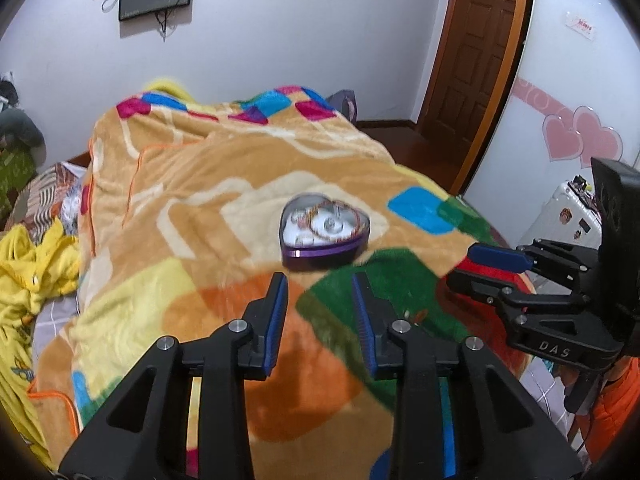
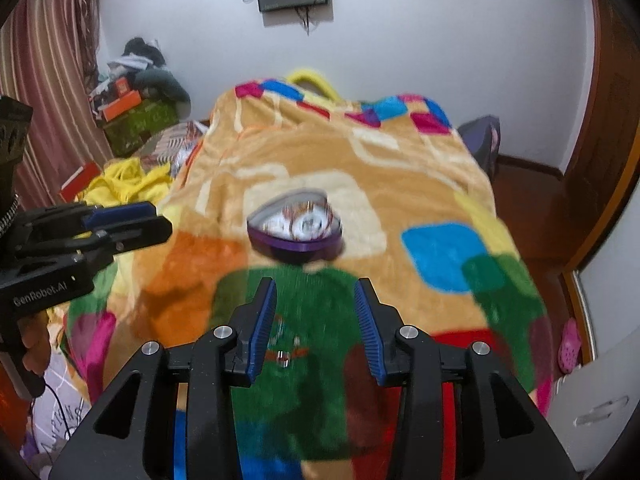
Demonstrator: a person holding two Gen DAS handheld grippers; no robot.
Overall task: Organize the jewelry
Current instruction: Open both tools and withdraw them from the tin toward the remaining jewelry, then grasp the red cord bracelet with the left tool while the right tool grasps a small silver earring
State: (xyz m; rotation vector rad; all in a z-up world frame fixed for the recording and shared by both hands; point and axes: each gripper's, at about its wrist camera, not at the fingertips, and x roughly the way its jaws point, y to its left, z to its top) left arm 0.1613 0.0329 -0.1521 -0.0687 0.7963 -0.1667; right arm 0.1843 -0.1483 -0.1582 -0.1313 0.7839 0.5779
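In the left wrist view, a yellow garment (image 1: 28, 264) lies crumpled at the left edge, beside the patchwork blanket (image 1: 192, 184) that fills the middle. The left gripper (image 1: 320, 292) sits at bottom centre, jaws spread and holding nothing. Just above and slightly right of its fingertips lies the heart-shaped tin (image 1: 325, 232), lid off, its wide lobes pointing away from the jaws; inside is what looks like a beaded bracelet (image 1: 320, 218) over white padding, though blur makes this uncertain. At the right edge the right gripper (image 1: 472, 268) comes in sideways, and I cannot tell its jaw state there. Its own view shows the jaws spread, the tin up and left, and seemingly farther off.
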